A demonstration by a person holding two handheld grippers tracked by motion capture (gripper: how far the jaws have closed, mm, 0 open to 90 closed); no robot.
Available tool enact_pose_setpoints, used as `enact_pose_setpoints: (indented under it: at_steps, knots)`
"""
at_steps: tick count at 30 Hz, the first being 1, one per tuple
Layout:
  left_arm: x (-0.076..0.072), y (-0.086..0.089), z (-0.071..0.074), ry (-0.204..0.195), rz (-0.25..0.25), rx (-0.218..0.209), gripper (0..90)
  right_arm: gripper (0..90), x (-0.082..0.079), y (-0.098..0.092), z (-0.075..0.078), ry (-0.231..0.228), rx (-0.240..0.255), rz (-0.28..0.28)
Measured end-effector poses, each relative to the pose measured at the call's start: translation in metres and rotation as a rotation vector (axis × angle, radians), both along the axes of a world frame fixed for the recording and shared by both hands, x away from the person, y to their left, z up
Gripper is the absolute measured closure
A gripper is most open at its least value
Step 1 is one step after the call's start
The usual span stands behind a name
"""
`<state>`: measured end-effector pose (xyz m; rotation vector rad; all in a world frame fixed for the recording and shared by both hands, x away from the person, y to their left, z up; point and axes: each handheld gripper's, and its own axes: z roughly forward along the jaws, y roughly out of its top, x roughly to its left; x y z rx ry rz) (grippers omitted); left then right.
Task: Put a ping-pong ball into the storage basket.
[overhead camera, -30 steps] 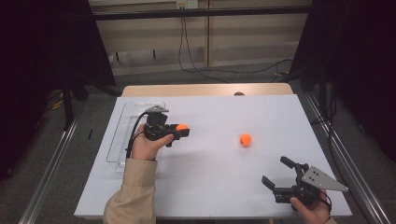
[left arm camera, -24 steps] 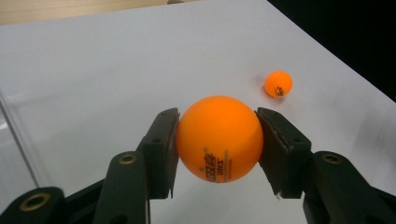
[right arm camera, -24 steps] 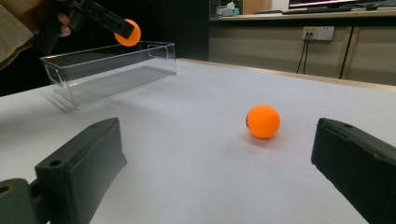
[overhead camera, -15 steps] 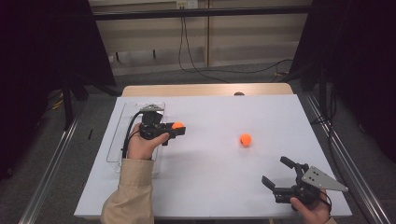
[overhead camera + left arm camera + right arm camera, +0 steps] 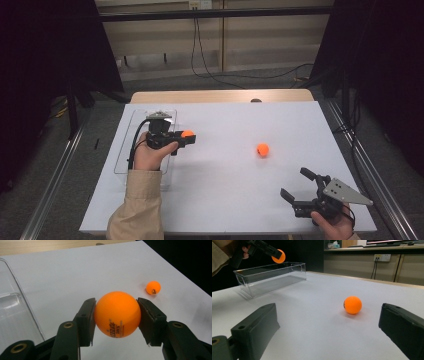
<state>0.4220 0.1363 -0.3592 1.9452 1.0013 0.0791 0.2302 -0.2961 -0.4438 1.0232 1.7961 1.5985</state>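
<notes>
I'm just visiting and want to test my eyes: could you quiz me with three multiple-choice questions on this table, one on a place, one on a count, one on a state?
1. Where is the free ball?
A on the table
B in the bin
C on the floor

2. How many orange balls are there?
A one
B two
C four

3. How is the right claw?
A shut on a ball
B open, holding nothing
C shut on the bin

Answers: 1 A, it lies on the white table, away from the bin. 2 B, one lies free, one sits in the left claw. 3 B, its jaws stand apart with nothing between.
</notes>
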Motion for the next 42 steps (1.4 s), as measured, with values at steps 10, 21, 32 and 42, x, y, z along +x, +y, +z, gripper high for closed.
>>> enact_pose_setpoints:
  at_steps: [10, 21, 32, 42]
  knots:
    - [0.001, 0.005, 0.000, -0.001, 0.020, -0.006, 50.7, 1.6, 0.000, 0.000, 0.000, 0.001, 0.002, -0.001]
    - [0.002, 0.009, 0.000, -0.007, 0.031, -0.005, 50.7, 1.6, 0.000, 0.000, 0.000, 0.001, 0.002, 0.000]
    - [0.002, 0.014, 0.001, -0.014, 0.041, -0.006, 50.7, 1.6, 0.000, 0.000, 0.000, 0.001, 0.002, 0.000]
    - [0.003, 0.019, 0.001, -0.015, 0.058, -0.010, 50.7, 1.6, 0.000, 0.000, 0.000, 0.001, 0.003, 0.000]
